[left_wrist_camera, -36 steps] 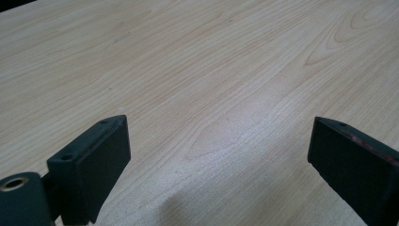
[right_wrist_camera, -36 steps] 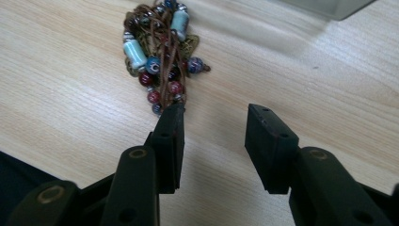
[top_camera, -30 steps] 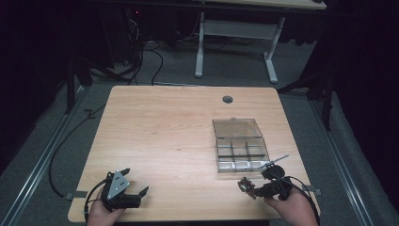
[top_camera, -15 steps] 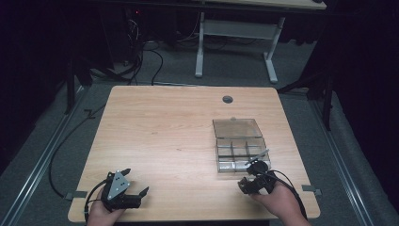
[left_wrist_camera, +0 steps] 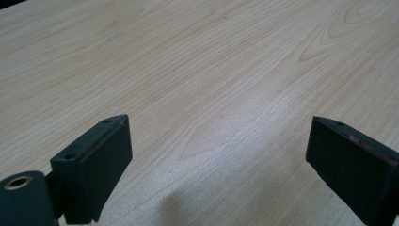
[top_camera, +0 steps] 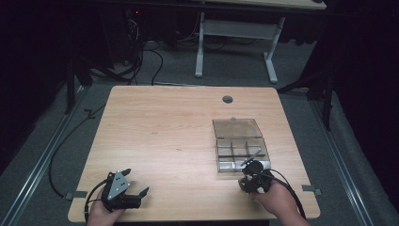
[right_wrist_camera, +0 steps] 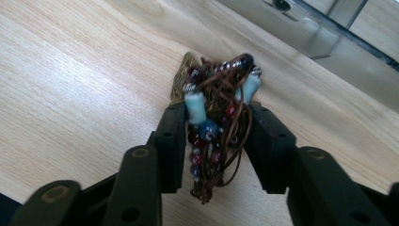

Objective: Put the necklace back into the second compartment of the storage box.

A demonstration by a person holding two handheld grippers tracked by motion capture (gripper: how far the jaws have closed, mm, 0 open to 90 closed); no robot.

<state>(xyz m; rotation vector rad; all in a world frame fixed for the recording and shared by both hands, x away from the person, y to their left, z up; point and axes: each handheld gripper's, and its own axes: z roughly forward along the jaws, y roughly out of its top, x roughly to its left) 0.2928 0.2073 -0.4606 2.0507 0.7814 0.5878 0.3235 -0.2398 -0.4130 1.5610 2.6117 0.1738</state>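
right gripper at the near right of the desk, its jaws clenched on a bundle of beads — brown cord, dark red and blue beads, pale blue tubes — held just above the wood. the clear box stands just beyond it, lid laid back on the far side, its compartments open upward; in the right gripper view the box's near wall runs across the top right corner.

the step in hand appears to be carrying the beads into a compartment. to do it well: lift enough for the hanging cord ends to clear the near wall, since loose loops trail below the jaws and could snag the rim or drag the light box; bring the bundle over the middle of one cell, not over a divider; lower before letting go, so nothing spills across. which cell is meant cannot be told.

left gripper rests at the near left, well apart, jaws released wide over bare wood — free to steady the box if it slides.
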